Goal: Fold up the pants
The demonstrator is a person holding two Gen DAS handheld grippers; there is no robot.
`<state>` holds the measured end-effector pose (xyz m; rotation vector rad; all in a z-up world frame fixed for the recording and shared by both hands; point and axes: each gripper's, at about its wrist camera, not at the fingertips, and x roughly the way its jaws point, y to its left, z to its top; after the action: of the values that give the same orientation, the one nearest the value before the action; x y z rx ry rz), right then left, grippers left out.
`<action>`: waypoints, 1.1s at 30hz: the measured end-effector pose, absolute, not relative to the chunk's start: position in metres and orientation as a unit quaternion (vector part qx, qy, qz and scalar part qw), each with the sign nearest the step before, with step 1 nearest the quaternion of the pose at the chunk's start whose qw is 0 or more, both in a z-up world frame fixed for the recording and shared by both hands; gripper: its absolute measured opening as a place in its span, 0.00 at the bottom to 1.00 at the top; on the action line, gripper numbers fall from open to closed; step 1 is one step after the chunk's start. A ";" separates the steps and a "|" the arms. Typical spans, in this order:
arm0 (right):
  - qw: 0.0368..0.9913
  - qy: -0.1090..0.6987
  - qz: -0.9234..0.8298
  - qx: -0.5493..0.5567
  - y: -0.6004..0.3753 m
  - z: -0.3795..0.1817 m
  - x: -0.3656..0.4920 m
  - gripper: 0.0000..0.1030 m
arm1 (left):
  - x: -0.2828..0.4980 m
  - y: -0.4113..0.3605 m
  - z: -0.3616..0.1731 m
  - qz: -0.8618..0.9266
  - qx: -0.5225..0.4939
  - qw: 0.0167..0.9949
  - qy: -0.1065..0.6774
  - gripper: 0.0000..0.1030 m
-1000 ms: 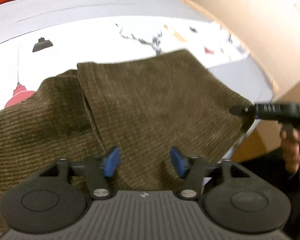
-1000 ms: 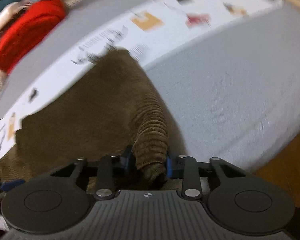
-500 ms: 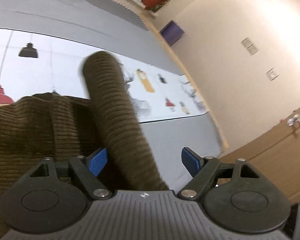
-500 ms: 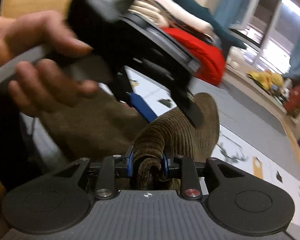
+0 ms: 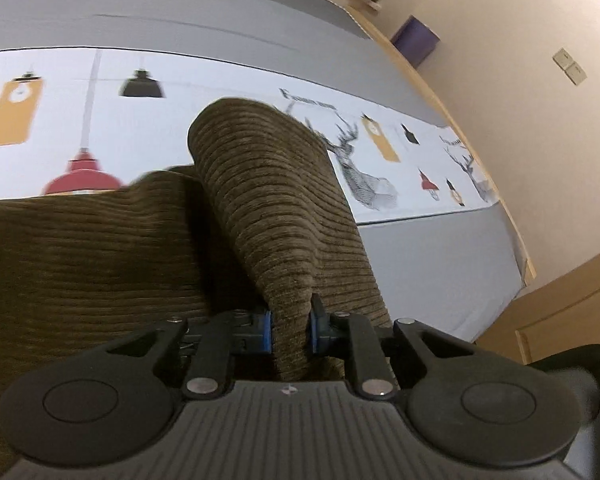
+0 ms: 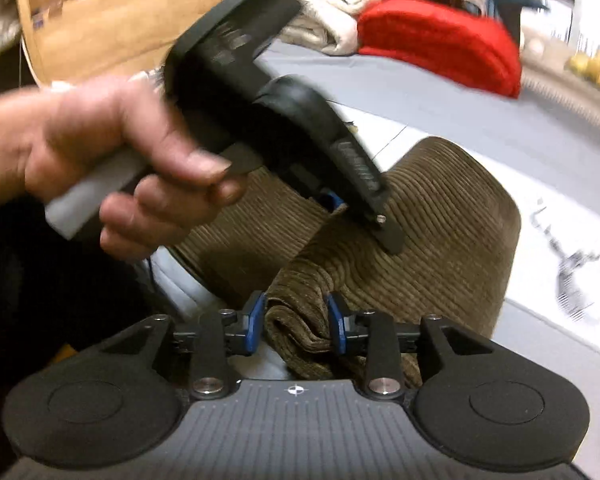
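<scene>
1. My right gripper [image 6: 296, 330] is pinched on a bunched edge of the brown corduroy pants [image 6: 440, 216], jaws nearly together around thick folds.
2. My left gripper [image 5: 290, 330] is clamped on a raised ridge of the same cloth, likely so both ends lift together for a fold.
3. Beyond, the rest of the pants drapes onto the printed sheet [image 5: 228, 84] of the bed.
4. Farther back lies a red garment [image 6: 440, 44].

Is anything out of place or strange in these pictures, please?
Nothing stands out. The brown corduroy pants are bunched between the left gripper and right gripper, which is normal in mid-fold. They look undamaged on the printed bed sheet.
</scene>
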<state>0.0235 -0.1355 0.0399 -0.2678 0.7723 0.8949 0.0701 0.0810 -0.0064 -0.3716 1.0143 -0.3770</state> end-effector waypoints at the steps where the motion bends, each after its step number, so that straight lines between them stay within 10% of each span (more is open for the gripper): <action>1: 0.815 0.375 0.432 -0.095 -0.136 0.045 0.031 0.37 | 0.067 0.094 -0.004 -0.172 -0.177 0.844 0.476 0.17; 14: 0.833 0.455 0.311 0.047 -0.108 0.034 0.113 0.61 | -0.035 0.333 0.005 0.053 -0.236 0.866 0.437 0.18; 21: 0.799 0.534 0.267 0.067 -0.067 -0.010 0.132 0.62 | -0.044 0.373 -0.008 0.109 -0.284 0.846 0.437 0.65; 33: 0.786 0.559 0.246 0.099 -0.054 -0.045 0.152 0.69 | 0.009 0.353 -0.043 0.100 -0.292 0.811 0.497 0.84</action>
<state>0.1517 -0.0538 -0.0450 0.2144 1.2060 0.5296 0.0090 0.3526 -0.0431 -0.6236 1.0623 0.2143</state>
